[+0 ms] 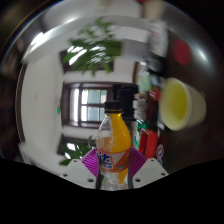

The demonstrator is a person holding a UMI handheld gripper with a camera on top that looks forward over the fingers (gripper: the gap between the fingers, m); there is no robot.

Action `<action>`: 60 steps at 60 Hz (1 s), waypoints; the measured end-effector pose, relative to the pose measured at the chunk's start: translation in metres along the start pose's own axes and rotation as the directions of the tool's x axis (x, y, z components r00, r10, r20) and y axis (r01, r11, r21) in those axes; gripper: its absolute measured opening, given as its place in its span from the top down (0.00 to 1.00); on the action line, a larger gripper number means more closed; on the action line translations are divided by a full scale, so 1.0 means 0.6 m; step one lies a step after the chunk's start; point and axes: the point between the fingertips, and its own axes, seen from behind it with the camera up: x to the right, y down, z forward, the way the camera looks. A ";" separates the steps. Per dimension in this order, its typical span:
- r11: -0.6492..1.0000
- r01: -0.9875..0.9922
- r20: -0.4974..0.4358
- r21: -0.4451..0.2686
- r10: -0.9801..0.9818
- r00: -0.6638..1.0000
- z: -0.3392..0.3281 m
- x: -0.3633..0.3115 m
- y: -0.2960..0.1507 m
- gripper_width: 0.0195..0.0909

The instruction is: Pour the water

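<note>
An upright plastic bottle (114,140) with orange drink, a white and blue label and a dark cap stands between my fingers, its clear lower part down at their base. My gripper (114,166) is shut on the bottle, both purple pads (93,162) pressing its sides at label height. To the right and a little farther off sits a yellow cup (178,102), its open mouth turned towards me. The bottle looks lifted, with the room seen behind it.
Behind the bottle is a dark-framed window (88,103) with green leafy plants (95,50) above it. A red and white can (150,141) and other small items crowd the right side under the cup. A pale wall fills the left.
</note>
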 end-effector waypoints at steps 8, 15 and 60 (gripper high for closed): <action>0.853 0.521 0.007 -0.015 -0.521 0.854 0.003 -0.095 -0.018 0.77; 0.548 0.836 -0.021 0.018 -0.836 0.548 0.003 -0.166 -0.057 0.77; 0.085 0.975 -0.516 -0.207 -0.856 -0.035 -0.016 0.122 -0.516 0.75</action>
